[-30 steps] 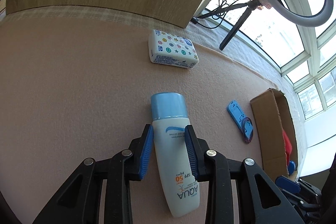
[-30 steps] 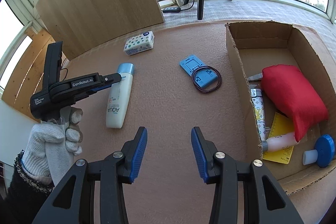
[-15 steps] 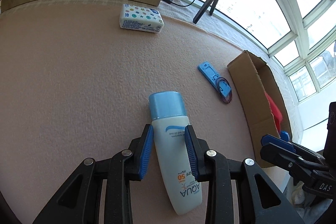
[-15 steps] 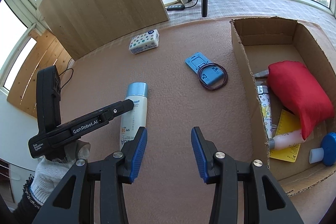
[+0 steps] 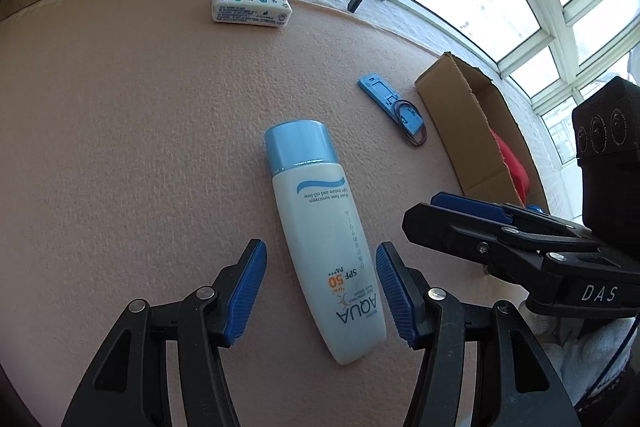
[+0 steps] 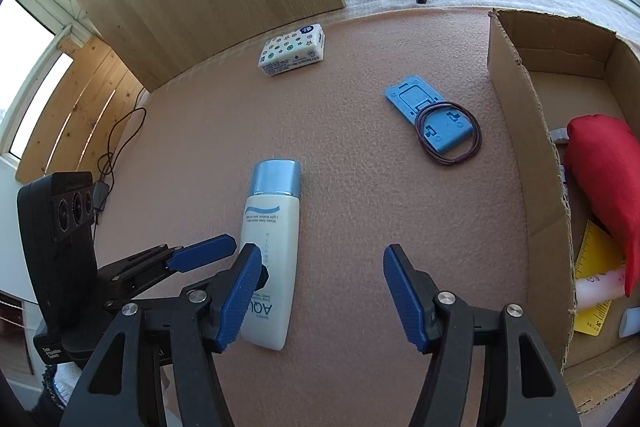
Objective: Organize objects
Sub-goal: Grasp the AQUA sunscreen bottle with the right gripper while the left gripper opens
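A pink felt-like table (image 6: 360,227) seen from two hand-held grippers, described from left to right. Far left, the left gripper (image 5: 320,287) has just been opening; its blue pads now stand spread on either side of a sunscreen bottle (image 5: 320,235) without pressing on it. The bottle lies flat on the table, blue cap pointing away. Its print reads "AQUA", "SPF 50 PA+++" and "Water base sunscreen". It looks like light, smooth, stiff plastic, probably a little slippery; the flat white body just below the cap seems the surest place to pinch. Behind it, near a wooden board, sits a white tissue pack (image 6: 292,49) dotted with small coloured symbols. The right gripper (image 6: 320,291) has likewise just been opening; its jaws are spread and hold nothing, the bottle lying beside and partly under its left pad. Further right lies a blue plastic stand (image 6: 424,115) with a dark hair tie (image 6: 448,135) looped on it. At far right, a cardboard box (image 6: 520,131) holds a red pouch (image 6: 604,163) and other small items. "DAS" is readable on the right gripper's body in the left view.
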A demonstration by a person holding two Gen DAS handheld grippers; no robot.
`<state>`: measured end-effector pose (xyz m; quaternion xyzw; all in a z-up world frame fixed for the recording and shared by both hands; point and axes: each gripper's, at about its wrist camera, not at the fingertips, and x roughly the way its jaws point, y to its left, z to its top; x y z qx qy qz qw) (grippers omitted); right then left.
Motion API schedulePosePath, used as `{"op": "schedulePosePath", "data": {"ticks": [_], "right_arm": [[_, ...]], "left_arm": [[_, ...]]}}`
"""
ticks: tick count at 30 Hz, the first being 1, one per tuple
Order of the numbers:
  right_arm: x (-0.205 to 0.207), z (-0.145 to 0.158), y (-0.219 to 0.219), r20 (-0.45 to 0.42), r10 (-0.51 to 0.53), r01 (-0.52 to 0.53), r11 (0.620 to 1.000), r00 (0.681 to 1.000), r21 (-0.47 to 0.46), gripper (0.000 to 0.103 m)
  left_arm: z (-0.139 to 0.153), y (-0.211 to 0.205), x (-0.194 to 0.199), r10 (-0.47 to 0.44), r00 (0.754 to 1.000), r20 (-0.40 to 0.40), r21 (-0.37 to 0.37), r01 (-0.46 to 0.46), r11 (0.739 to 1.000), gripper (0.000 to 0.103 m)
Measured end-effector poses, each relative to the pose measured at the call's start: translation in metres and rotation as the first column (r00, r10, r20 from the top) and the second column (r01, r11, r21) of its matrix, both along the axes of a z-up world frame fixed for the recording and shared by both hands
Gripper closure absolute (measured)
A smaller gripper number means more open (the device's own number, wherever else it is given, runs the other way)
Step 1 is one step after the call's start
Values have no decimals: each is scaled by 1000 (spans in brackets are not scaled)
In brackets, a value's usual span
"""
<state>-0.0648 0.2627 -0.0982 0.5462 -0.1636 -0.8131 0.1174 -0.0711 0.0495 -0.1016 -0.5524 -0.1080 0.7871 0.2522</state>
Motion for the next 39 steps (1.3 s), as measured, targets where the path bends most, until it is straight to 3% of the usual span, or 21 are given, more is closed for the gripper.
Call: {"op": "schedulePosePath", "data": {"ticks": [9,12,19,23,31,39], "right_arm": [[-18,-21,-28,51,72,-70,997,996,-41,43],[-21,-24,-34,62,86,-83,995,994,-54,43],[-23,-32,-40,92,125,-117,989,988,-87,62],[-21,-33,-38,96,121,-112,989,988,-98,64],[-11,-10,-21,45,92,-87,990,995,-108,64],[6,30,22,-49,30,-34,996,998,-84,64]], "left_arm": [[-6,2,2,9,1000,20,28,-10,1000,44],[-6,2,2,12,1000,26,37,-13,999,50],[-8,6,5,13,1000,27,37,-14,999,60],[-3,9,7,16,1000,21,43,-17,999,60],[30,35,11,-3,999,-47,48,6,999,60],[67,88,14,-75,990,-120,84,85,993,60]]}}
